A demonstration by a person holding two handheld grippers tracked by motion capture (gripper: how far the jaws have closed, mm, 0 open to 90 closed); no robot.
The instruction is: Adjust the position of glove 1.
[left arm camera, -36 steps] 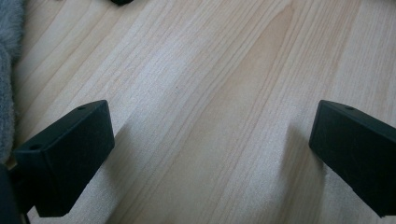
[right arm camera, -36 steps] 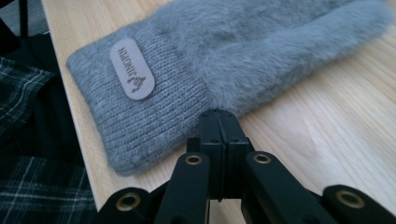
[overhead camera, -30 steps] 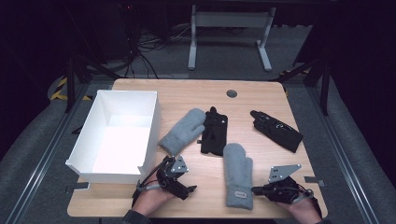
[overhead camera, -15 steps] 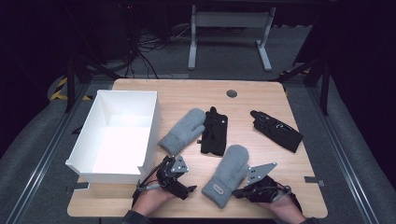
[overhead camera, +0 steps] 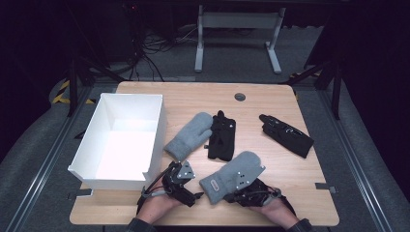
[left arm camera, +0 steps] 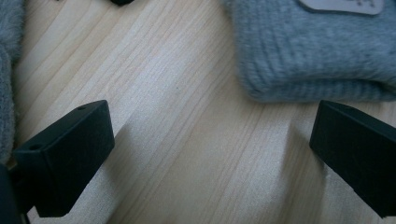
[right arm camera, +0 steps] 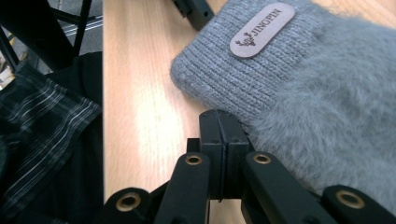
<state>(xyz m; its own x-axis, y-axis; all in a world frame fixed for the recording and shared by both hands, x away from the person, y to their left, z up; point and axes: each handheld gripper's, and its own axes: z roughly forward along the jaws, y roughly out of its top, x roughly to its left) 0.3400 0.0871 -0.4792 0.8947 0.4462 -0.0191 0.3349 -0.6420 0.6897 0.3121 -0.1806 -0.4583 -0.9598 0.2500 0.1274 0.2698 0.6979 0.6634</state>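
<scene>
Right now the right gripper (overhead camera: 244, 193) sits at the near edge of the wooden table (overhead camera: 270, 101), jaws pressed together; in the right gripper view they meet flat against each other (right arm camera: 219, 140) right at the edge of the near grey mitten (overhead camera: 232, 176), and whether any fabric is pinched between them I cannot tell. That mitten lies tilted, cuff toward the near left, fingertip end toward the far right, partly over the right gripper; its cuff carries a tan label reading JINGPIN (right arm camera: 261, 30). Left gripper (overhead camera: 186, 191) rests on the table just left of the mitten cuff, jaws wide apart with bare wood between them; in the left gripper view the ribbed cuff (left arm camera: 308, 51) lies just beyond the right-hand jaw, not between the two. Second grey mitten (overhead camera: 189, 135) lies farther off, mid-table, angled, touching a black glove (overhead camera: 222, 137) on its right. Another black glove (overhead camera: 286, 135) lies well apart at the far right. White box (overhead camera: 159, 125), open top, stands at the left side of the table, its near corner just beside the left gripper. Small round grommet (overhead camera: 240, 96) near the far edge. Plaid sleeve (right arm camera: 42, 140) shows at the left of the right gripper view.
</scene>
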